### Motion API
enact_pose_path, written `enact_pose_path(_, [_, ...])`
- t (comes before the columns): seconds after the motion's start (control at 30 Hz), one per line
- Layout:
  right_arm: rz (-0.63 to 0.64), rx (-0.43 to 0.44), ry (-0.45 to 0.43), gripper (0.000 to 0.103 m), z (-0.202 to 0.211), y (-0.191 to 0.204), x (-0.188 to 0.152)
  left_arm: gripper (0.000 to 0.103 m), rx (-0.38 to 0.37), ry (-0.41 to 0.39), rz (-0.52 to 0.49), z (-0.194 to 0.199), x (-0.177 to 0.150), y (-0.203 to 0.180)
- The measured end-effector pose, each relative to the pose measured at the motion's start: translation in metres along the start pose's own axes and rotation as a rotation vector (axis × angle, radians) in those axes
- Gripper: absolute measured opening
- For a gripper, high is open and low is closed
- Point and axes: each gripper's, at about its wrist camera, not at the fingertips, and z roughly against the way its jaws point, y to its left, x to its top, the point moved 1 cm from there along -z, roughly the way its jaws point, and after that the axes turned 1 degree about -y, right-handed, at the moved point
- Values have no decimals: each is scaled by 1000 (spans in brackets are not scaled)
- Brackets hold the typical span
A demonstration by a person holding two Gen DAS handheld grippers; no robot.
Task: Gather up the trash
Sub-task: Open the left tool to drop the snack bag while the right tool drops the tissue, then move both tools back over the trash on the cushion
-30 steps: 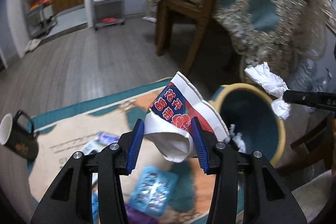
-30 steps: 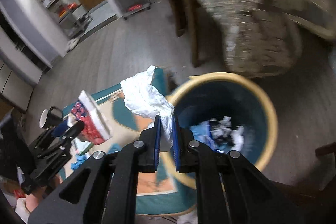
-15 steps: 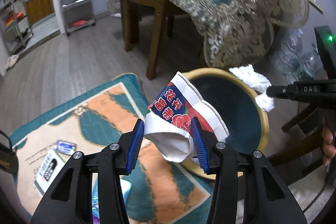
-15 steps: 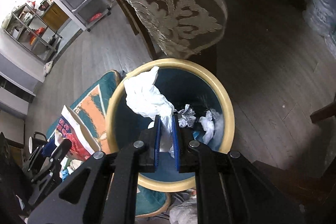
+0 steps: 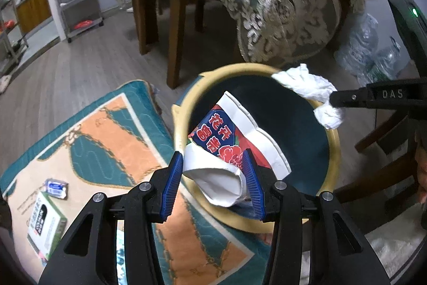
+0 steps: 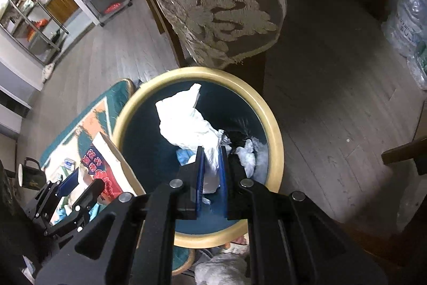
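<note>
From the left wrist view, a crushed white paper cup printed in red and blue is clamped between the blue pads of the left gripper. It is held over the near rim of the round dark-teal bin with a tan rim, presumably so that it will fall inside once let go. At the bin's far right rim, a crumpled white tissue is pinched by the right gripper, whose black finger enters from the right. On the teal and orange patterned rug, near its left edge, a small green-and-white box and a small blue packet are left lying, most likely trash not yet collected. A wooden chair and a lace-edged teal tablecloth are seen behind, on grey plank flooring.

From the right wrist view, the right gripper is closed tightly on the tissue, which hangs directly above the bin's opening. Crumpled paper is already lying at the bottom. A dark mug is seen at the rug's left edge.
</note>
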Motion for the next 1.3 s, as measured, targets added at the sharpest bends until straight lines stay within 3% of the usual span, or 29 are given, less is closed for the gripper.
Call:
enact_pose_path(0.4, [-4, -5, 2, 12, -2, -2, 1, 49, -16, 5, -44, -2, -7, -5])
enact_pose_path(0.43, [-7, -6, 6, 16, -2, -2, 2, 49, -14, 4, -45, -1, -7, -4])
enact_pose_path(0.53, [-18, -7, 6, 41, -2, -1, 2, 49, -4, -3, -32, 6, -8, 4])
enact_pose_path(0.6, [-15, -13, -7, 45, 0, 1, 3, 49, 2, -9, -17, 11, -8, 11])
enact_pose_path(0.67, [-11, -23, -17, 56, 2, 4, 4, 50, 9, -19, -5, 17, -8, 18])
enact_pose_path(0.83, [-12, 3, -44, 77, 9, 17, 6, 62, 38, -48, 24, 32, -8, 31])
enact_pose_path(0.9, [0, 32, -65, 80, 14, 27, 7, 79, 70, -71, 25, 42, -9, 36])
enact_pose_path(1.0, [35, 43, -101, 84, 21, 45, 8, 87, 127, -91, 18, 53, -11, 43])
enact_pose_path(1.3, [166, 88, -157, 93, 33, 118, 0, 90, 216, -104, 116, 87, -30, 97])
